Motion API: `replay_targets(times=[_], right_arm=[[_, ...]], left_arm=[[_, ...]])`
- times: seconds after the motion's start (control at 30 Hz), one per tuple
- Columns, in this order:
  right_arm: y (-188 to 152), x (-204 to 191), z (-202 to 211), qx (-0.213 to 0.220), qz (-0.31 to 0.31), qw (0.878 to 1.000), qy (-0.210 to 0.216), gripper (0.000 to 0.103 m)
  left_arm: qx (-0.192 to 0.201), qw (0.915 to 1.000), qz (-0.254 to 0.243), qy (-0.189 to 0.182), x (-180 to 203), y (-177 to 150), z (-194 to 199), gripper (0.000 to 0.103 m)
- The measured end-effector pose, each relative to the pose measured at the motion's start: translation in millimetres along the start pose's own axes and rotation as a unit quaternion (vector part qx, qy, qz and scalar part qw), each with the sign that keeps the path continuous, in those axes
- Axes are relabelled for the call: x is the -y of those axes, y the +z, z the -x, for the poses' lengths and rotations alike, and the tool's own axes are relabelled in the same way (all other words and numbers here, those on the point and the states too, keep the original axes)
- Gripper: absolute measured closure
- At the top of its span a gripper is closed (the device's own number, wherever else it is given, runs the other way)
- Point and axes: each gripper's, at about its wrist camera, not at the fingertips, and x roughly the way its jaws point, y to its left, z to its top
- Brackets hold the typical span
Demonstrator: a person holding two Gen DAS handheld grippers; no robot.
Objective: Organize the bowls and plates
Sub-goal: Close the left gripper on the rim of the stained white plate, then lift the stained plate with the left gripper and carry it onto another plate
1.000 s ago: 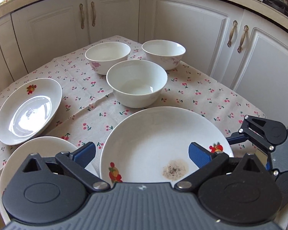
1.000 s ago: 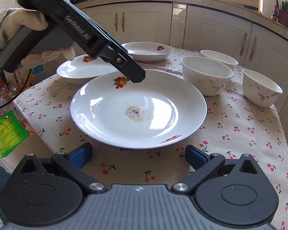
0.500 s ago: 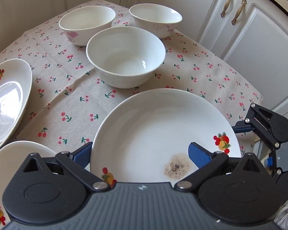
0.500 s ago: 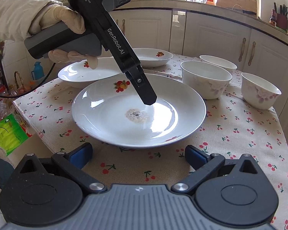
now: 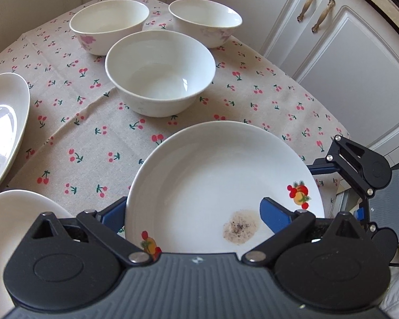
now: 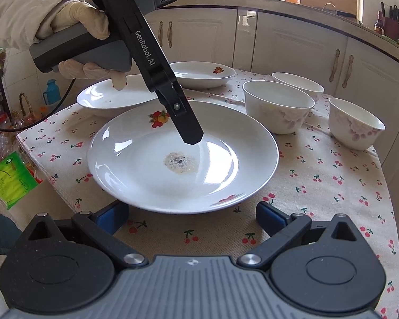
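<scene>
A large white plate (image 5: 212,175) with fruit decals and a brown stain lies on the cherry-print cloth; it also shows in the right wrist view (image 6: 151,175). My left gripper (image 5: 194,212) is open, tilted down over the plate's near rim, one finger outside the rim and one above the plate's inside. In the right wrist view the left gripper (image 6: 191,135) hangs over the plate's middle. My right gripper (image 6: 191,215) is open and empty at the plate's opposite rim. Three white bowls (image 5: 159,74) (image 5: 109,24) (image 5: 204,18) stand beyond the plate.
Two smaller white plates (image 6: 114,98) (image 6: 202,74) lie at the table's far side in the right wrist view. White cabinets (image 5: 345,66) stand close behind the table. A green packet (image 6: 10,178) lies off the table's left edge.
My left gripper has moved forward and dipped lower over the large plate, now straddling its rim. My right gripper has stayed almost still.
</scene>
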Motion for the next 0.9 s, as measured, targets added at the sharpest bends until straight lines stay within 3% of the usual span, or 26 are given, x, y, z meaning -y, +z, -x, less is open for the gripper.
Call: replay_targets(times=[0.43,0.9], right_arm=[[6.5,-3.6,-5.1,-0.004,0.019,1.0,0.011,0.0],[9.8,-1.7,-9.5,-0.017,0.009,1.0,0.019,0.0]], left_arm=[[-0.024,0.9994,0.01,-0.021,-5.9,-0.7,-8.0,0.003],[-0.018,0.9992,0.021,-0.029,-9.2,-1.4,-6.3,0.004]])
